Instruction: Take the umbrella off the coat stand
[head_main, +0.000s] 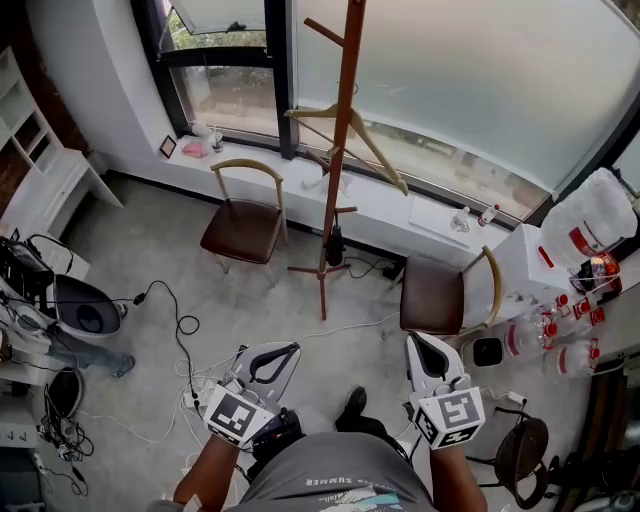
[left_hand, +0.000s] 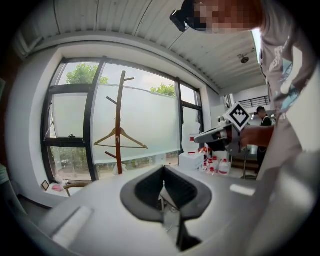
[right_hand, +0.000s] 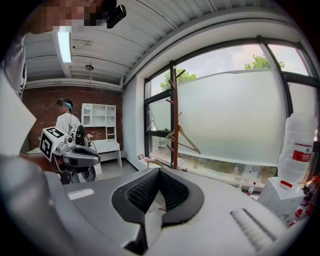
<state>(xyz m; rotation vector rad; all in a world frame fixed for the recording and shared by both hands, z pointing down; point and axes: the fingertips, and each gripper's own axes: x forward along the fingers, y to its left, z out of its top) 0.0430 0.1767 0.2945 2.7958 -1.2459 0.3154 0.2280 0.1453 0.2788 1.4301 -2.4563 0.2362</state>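
A wooden coat stand (head_main: 336, 150) rises near the window, well ahead of both grippers. A wooden hanger (head_main: 350, 122) hangs on it. A small black folded umbrella (head_main: 335, 245) hangs low on the pole. My left gripper (head_main: 290, 350) and right gripper (head_main: 415, 342) are held low and close to my body, both pointing toward the stand, shut and empty. The left gripper view shows the stand (left_hand: 119, 125) beyond its jaws (left_hand: 163, 170). The right gripper view shows the stand (right_hand: 173, 120) beyond its own jaws (right_hand: 159, 172). The umbrella is hidden in both gripper views.
A brown chair (head_main: 243, 228) stands left of the stand and another (head_main: 437, 295) to its right. Cables (head_main: 180, 330) trail over the floor. Large water bottles (head_main: 590, 225) and small ones (head_main: 545, 330) crowd the right side. A black stool (head_main: 525, 450) sits near my right arm.
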